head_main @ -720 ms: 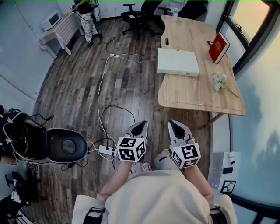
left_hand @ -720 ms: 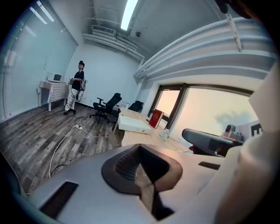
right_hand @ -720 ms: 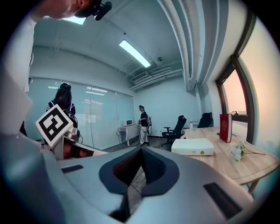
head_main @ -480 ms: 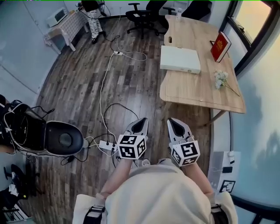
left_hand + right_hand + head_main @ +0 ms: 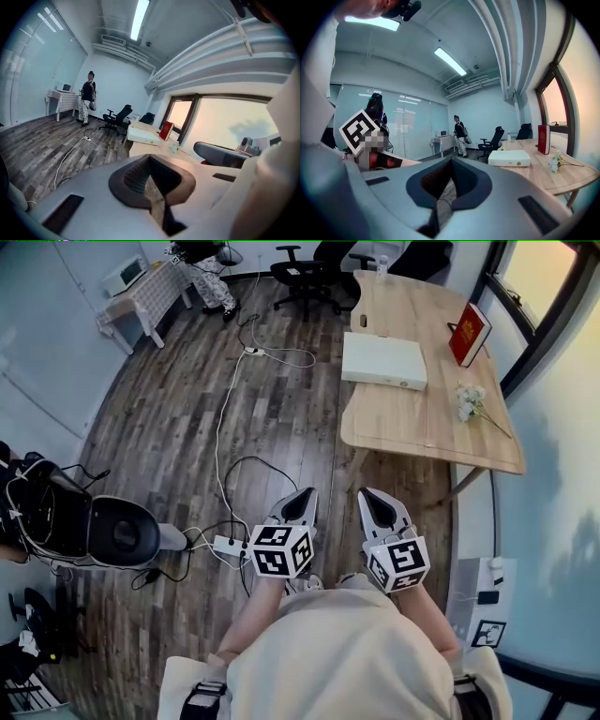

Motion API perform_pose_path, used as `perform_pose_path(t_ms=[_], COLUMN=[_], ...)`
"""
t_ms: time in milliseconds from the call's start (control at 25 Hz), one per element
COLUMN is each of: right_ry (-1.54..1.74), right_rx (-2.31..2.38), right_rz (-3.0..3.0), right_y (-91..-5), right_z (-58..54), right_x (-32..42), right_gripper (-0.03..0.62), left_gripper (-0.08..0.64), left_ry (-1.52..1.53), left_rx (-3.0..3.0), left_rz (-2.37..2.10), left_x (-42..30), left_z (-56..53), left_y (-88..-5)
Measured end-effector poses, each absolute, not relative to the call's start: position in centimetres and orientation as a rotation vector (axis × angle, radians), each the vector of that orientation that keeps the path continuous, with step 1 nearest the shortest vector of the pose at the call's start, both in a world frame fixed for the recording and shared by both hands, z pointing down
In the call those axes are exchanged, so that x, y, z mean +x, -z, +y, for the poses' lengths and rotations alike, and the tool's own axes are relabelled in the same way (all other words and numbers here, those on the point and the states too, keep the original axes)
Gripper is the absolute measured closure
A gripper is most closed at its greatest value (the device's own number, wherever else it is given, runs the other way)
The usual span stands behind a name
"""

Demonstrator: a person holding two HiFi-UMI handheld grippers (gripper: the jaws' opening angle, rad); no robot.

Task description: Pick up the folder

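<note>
Fingers [image 5: 130, 177] of the left gripper [image 5: 306, 497]: pressed together at the tips, nothing between them. Fingers [image 5: 465, 180] of the right gripper [image 5: 367, 495]: same, closed on themselves and empty. Only floor shows through the slot behind each pair. Both grippers are held side by side, close in front of the person's body, pointing ahead and slightly down over the wood floor [image 5: 169, 427].

Folder [image 5: 384, 360]: white, flat, thick, with rounded corners and a small yellowish dot on its near edge in the right gripper view [image 5: 509, 158]. It reads as a box-type folder, though at this range I cannot be sure. It lies flat on the wooden desk [image 5: 422, 442], in the far half and hard against the desk's left edge as the head view has it.

Relative to the fingers: well apart, straight ahead and a little right of the right gripper. A stretch of floor and the bare near end of the desk lie between. Neither gripper touches the desk.

Around the folder:
- A red book [image 5: 469, 334] stands upright to its right, toward the window side.
- A small spray of white flowers [image 5: 469, 407] lies nearer, by the desk's right edge.
- A black office chair [image 5: 300, 277] stands past the desk's far end.
- A white cable runs across the floor to a power strip [image 5: 228, 549], just left of the left gripper.
- A person [image 5: 87, 97] stands at the back of the room by a small table.
</note>
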State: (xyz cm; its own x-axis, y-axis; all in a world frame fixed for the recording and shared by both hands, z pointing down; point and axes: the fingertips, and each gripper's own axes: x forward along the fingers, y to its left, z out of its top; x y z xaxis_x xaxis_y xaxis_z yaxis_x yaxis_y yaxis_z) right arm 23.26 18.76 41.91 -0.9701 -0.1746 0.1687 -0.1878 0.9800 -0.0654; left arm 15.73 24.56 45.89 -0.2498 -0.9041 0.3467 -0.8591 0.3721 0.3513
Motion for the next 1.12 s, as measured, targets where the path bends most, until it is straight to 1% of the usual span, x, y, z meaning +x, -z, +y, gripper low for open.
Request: perform_pose_path(t_ms=[280,440,760,1120], right_ry=[-0.126,-0.220,-0.203,-0.201], right_rx=[0.267,0.259,0.311,0.331], right_rz=[-2.972,-3.013,-2.982,-2.960], right_y=[-41.9,-41.7,-42.3,-42.9], right_z=[19.7,20.2,20.9,19.1], right_x=[23.5,23.3,22.8,22.1], right_gripper=[0.574,0.574,0.574,0.574], left_gripper=[0.540,0.540,0.540,0.540], left_ry=[0.112,0.105,0.109,0.114], left_rx=[1.535,1.542,1.529,1.521], left_rz=[-2.142,-2.140,-2.127,-2.113], left_x=[16.1,15.8,14.6,13.1], left_z=[25.2,25.9,27.2,25.7], left_y=[-45.9,-46.0,-46.5,-47.2])
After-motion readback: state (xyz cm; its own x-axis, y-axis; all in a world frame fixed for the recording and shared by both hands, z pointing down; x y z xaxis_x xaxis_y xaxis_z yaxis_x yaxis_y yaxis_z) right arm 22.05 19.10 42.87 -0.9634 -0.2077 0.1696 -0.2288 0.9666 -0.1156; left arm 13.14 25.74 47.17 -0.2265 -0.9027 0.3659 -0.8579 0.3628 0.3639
